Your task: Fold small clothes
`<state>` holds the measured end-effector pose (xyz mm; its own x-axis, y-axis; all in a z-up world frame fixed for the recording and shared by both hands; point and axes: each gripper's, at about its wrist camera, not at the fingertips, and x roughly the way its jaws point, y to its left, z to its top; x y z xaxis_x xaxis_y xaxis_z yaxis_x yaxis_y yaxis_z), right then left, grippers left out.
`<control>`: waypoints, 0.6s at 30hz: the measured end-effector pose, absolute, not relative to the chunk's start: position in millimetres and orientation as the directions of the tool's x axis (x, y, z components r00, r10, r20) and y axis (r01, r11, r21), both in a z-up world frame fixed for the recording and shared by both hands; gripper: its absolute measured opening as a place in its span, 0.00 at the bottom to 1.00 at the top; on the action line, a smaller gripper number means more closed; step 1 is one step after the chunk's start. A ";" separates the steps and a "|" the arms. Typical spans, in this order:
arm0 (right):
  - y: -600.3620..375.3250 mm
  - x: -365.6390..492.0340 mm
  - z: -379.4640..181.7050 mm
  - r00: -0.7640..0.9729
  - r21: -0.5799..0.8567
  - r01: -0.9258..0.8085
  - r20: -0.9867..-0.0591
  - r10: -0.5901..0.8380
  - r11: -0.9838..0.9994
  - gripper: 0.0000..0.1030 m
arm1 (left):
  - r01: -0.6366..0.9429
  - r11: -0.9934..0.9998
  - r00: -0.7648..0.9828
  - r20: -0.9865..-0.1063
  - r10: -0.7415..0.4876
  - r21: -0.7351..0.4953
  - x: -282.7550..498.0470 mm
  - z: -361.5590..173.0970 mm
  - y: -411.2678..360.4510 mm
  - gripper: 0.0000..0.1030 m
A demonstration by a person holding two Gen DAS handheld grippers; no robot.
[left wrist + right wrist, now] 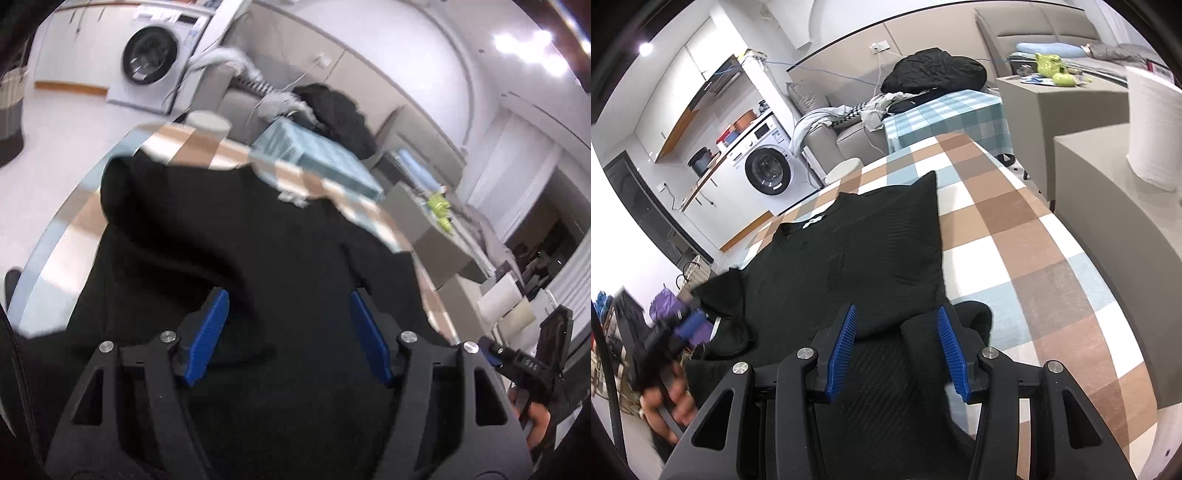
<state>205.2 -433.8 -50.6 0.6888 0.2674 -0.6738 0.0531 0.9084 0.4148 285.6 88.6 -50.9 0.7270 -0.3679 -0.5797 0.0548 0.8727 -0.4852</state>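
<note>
A black garment (871,251) lies spread on the checked tablecloth (1015,236), with a white label at its far collar. My right gripper (897,308) hovers low over the near hem, jaws apart; black cloth lies under and between the blue pads (842,347) without being pinched. One sleeve (975,317) is bunched to the right of it. My left gripper (289,293) is open above the same black garment (280,236), nothing between its pads (208,332). In the right wrist view the left gripper (685,326) shows blurred at the garment's left edge, held by a hand (670,406).
A second table with a blue checked cloth (945,110) stands beyond, piled with dark clothes (934,70). A grey sofa (827,136) and washing machine (768,170) lie further off. Grey boxes (1100,173) and a white roll (1152,122) border the table's right side.
</note>
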 end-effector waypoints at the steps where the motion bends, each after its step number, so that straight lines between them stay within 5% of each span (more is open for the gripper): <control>1: -435.0 203.9 -50.7 0.688 0.417 0.057 -0.675 0.267 0.907 0.47 | 0.045 0.873 0.728 -0.582 -0.362 -0.486 284.8 -53.3 92.4 0.64; 13: -436.7 199.9 -51.2 0.685 0.450 0.054 -0.667 0.295 0.891 0.49 | -0.297 0.838 0.701 -0.700 -0.133 -0.457 334.7 -98.8 177.5 0.66; 15: -436.1 198.9 -52.3 0.683 0.447 0.058 -0.670 0.291 0.893 0.49 | -0.313 0.818 0.717 -0.685 -0.130 -0.482 338.2 -102.7 186.2 0.47; 16: -435.9 198.5 -53.2 0.680 0.447 0.060 -0.673 0.292 0.892 0.49 | -0.311 0.814 0.716 -0.684 -0.138 -0.490 345.9 -104.1 187.4 0.18; 17: -436.1 198.4 -53.6 0.678 0.446 0.063 -0.675 0.290 0.893 0.49 | -0.300 0.815 0.710 -0.686 -0.156 -0.496 354.1 -104.3 186.3 0.05; 18: -436.8 199.0 -54.4 0.677 0.445 0.066 -0.677 0.287 0.893 0.49 | -0.288 0.816 0.715 -0.680 -0.165 -0.501 359.4 -102.7 185.8 0.05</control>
